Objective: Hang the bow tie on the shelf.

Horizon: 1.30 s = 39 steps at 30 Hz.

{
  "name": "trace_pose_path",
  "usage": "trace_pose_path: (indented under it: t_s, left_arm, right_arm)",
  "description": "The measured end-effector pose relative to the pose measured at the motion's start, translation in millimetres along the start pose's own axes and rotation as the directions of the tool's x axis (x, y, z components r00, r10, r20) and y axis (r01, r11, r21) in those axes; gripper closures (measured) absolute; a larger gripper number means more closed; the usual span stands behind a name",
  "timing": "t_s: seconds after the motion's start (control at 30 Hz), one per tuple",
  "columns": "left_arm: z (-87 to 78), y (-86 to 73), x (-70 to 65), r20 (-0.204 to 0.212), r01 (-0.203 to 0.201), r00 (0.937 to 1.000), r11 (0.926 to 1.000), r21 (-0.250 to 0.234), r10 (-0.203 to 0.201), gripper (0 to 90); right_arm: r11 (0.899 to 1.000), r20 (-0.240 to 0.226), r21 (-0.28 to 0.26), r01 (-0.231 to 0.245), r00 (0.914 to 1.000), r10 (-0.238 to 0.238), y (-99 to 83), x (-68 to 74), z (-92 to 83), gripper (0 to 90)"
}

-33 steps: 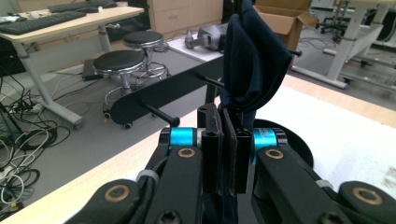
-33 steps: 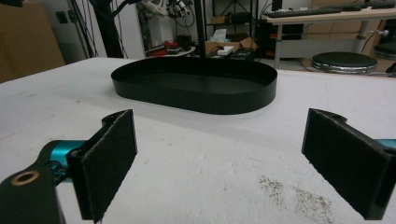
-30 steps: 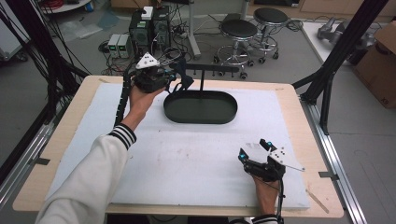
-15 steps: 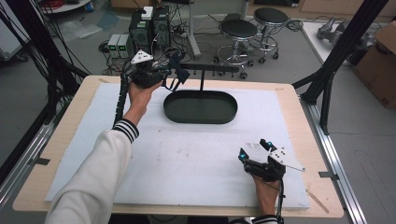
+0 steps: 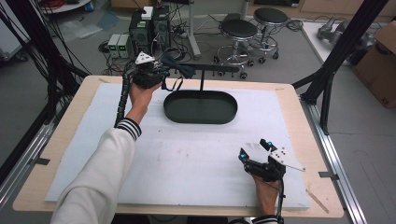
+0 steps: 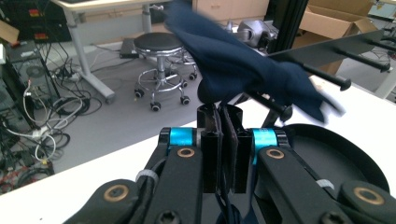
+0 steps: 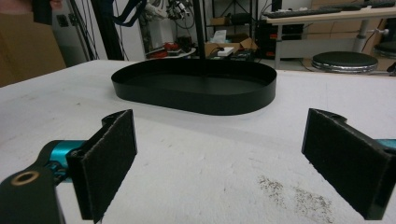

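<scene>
the left gripper (image 6: pixel 223 140) pinches a dark blue cloth (image 6: pixel 243 70) at the rack's (image 5: pixel 205 69) arm, up at eleven o'clock. it looks soft, light and floppy; best held by a bunched edge. the right gripper (image 5: pixel 258 150) rests at five o'clock, jaws wide and empty.

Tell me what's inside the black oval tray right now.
The black oval tray holds nothing visible besides the stand's post. From the right gripper view, its near wall hides part of the floor.
</scene>
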<state>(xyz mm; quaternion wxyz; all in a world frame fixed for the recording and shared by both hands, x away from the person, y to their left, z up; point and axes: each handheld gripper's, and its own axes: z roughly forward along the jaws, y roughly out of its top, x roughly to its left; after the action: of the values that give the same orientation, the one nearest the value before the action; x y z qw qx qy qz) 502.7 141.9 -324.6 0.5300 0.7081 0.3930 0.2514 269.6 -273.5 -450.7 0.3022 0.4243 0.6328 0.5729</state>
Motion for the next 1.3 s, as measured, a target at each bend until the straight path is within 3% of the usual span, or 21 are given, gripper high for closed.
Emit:
trace_pose_path:
  t_s: [0.2, 0.4, 0.47, 0.6, 0.7, 0.73, 0.77, 0.83, 0.9, 0.97, 1.1, 1.23, 1.3]
  left_arm:
    - [-0.1, -5.8, 1.9, 0.002, 0.003, 1.0000, 1.0000, 0.008, -0.003, 84.7]
    - [0.1, -10.3, 2.1, 0.016, 0.022, 0.9996, 0.9997, 0.010, -0.022, 72.2]
    - [0.4, -10.5, 1.7, 0.028, 0.041, 0.9987, 0.9990, 0.015, -0.041, 62.3]
    - [1.1, -11.0, 0.5, 0.041, 0.055, 0.9976, 0.9980, 0.029, -0.057, 54.3]
    - [1.9, -11.6, -0.7, 0.046, 0.087, 0.9949, 0.9942, 0.064, -0.090, 38.4]
    - [2.1, -12.5, -0.4, 0.054, 0.090, 0.9941, 0.9928, 0.079, -0.095, 38.4]
    - [2.0, -13.5, -0.4, 0.056, 0.096, 0.9932, 0.9907, 0.096, -0.102, 31.3]
    - [0.9, -16.2, 0.0, 0.065, 0.112, 0.9906, 0.9857, 0.126, -0.121, 27.1]
    - [-4.9, -21.0, 0.5, 0.083, 0.129, 0.9867, 0.9842, 0.121, -0.140, 22.1]
    - [-12.3, -26.7, 1.0, 0.092, 0.141, 0.9839, 0.9824, 0.122, -0.153, 21.8]
    - [-27.4, -39.2, 2.9, 0.098, 0.127, 0.9853, 0.9842, 0.123, -0.140, 20.5]
    - [-41.8, -50.6, 4.0, 0.113, 0.129, 0.9837, 0.9868, 0.097, -0.140, 20.5]
    - [-51.5, -57.4, 1.7, 0.129, 0.112, 0.9842, 0.9905, 0.080, -0.121, 20.5]
  right_arm:
    - [1.000, 0.002, 0.002, 0.002, 1.0000, -0.002, 0.0, 0.2, -0.1, 9.2]
    - [1.000, 0.002, -0.001, 0.003, 1.0000, -0.003, -0.2, 0.8, -0.3, 9.3]
    - [1.000, 0.002, 0.001, 0.000, 1.0000, 0.000, -0.2, 0.9, -0.4, 9.3]
    - [1.000, 0.002, 0.001, -0.001, 1.0000, 0.001, -0.2, 0.9, -0.4, 9.3]
    - [1.000, 0.001, 0.000, 0.003, 1.0000, -0.003, -0.2, 0.9, -0.3, 9.3]
    - [1.000, 0.001, 0.000, 0.003, 1.0000, -0.003, -0.2, 0.9, -0.3, 9.3]
    - [1.000, 0.001, -0.001, 0.002, 1.0000, -0.002, -0.2, 0.6, -0.5, 9.3]
    - [1.000, -0.002, -0.003, -0.002, 1.0000, 0.002, -0.3, 0.6, -0.7, 9.3]
    - [1.000, -0.007, -0.011, -0.004, 1.0000, 0.004, -0.5, -0.6, -1.3, 9.2]
    - [1.000, -0.010, -0.015, -0.007, 0.9999, 0.007, -0.5, -0.6, -1.5, 9.3]
    - [1.000, -0.017, -0.022, -0.004, 0.9999, 0.004, -1.1, -0.7, -2.7, 9.2]
    - [0.999, -0.022, -0.035, -0.010, 0.9997, 0.010, -1.3, -1.4, -3.7, 9.3]
    - [0.999, -0.022, -0.030, -0.017, 0.9996, 0.016, -1.3, -1.7, -4.1, 9.3]
